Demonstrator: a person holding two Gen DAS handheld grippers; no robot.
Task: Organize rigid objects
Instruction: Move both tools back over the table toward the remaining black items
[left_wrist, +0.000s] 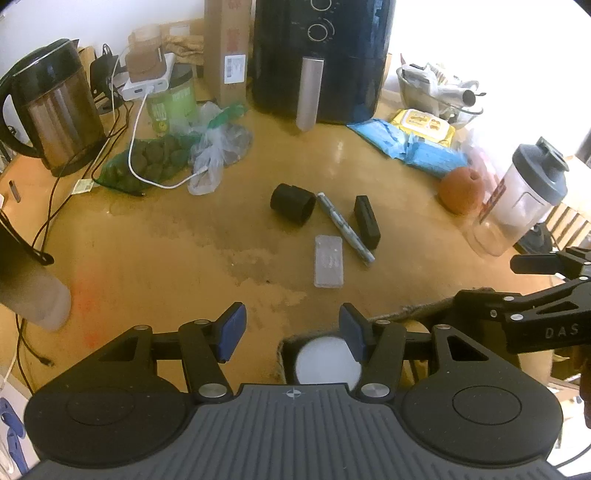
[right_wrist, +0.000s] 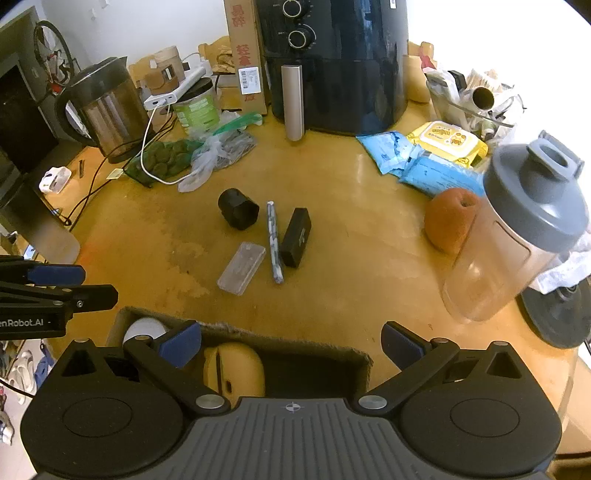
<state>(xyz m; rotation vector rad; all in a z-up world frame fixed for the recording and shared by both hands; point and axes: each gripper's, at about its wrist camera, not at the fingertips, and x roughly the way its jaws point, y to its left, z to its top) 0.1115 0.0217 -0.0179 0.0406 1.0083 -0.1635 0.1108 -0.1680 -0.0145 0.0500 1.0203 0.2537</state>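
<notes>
I hold both grippers tilted down over the near edge of a yellow-brown table (left_wrist: 166, 236). My left gripper (left_wrist: 291, 332) has its blue pads spread apart with nothing between them; below the gap sits a cardboard box (right_wrist: 243, 330) at the table's near edge, and in it I see a white round object (left_wrist: 327, 360) and a yellow rounded object (right_wrist: 236, 365). My right gripper (right_wrist: 290, 345) is also spread wide and empty, hanging above the same box. The things to sort lie together in the middle of the table, well beyond both sets of fingers: a black cylinder (left_wrist: 293, 203) on its side, a grey pen (left_wrist: 345, 229) lying just beside it, a black rectangular block (left_wrist: 366, 221) on the pen's far side, and a clear plastic case (left_wrist: 328, 260) nearest to me, close to the pen's near end. Behind them stands a black air fryer (left_wrist: 321, 55) with a cardboard carton (left_wrist: 227, 48) to its left. A steel kettle (left_wrist: 51, 107) is at the far left, with a bag of green items (left_wrist: 155, 162) near it. To the right are blue packets (left_wrist: 413, 144), an orange fruit (left_wrist: 461, 190) and a shaker bottle (left_wrist: 517, 199) with a grey lid.
</notes>
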